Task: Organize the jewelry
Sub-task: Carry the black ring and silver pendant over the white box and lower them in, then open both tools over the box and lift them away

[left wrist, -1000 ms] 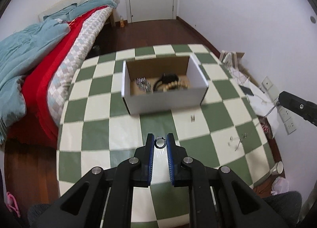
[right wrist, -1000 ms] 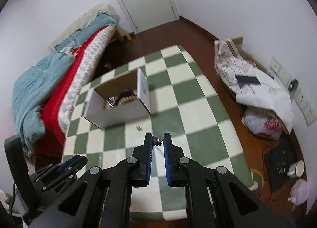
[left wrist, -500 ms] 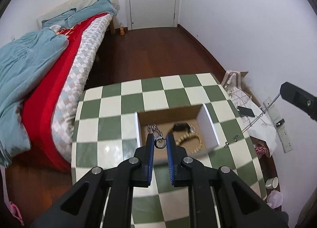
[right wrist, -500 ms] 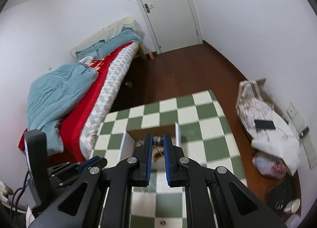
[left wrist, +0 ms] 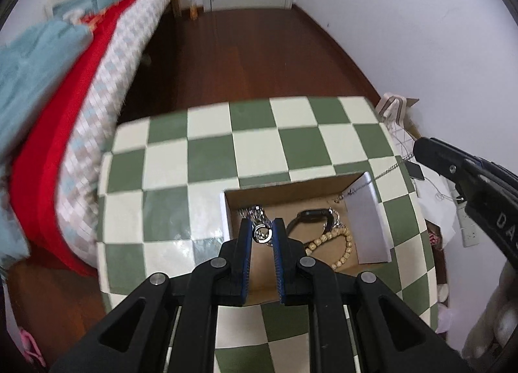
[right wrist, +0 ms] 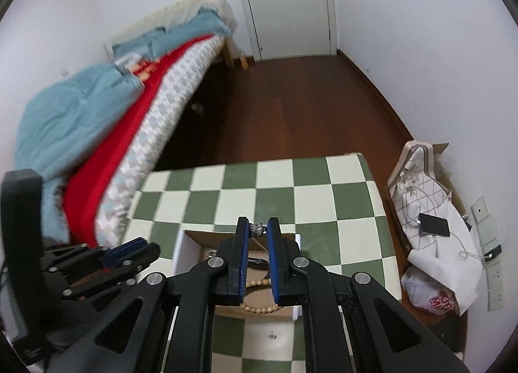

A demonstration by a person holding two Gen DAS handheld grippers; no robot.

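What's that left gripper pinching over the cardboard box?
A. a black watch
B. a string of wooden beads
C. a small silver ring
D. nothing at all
C: the left gripper is shut on a small silver ring, while the wooden bead string and the black watch lie inside the box.

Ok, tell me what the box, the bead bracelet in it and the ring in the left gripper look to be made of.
Box: looks like cardboard, brown matte inside, white outside, with thin folded walls.
Bead bracelet: probably wood, since the round beads are pale tan and dull; it could be bone or plastic.
Ring, pinched in the left gripper: metal, silver-coloured and polished, with bright glints.
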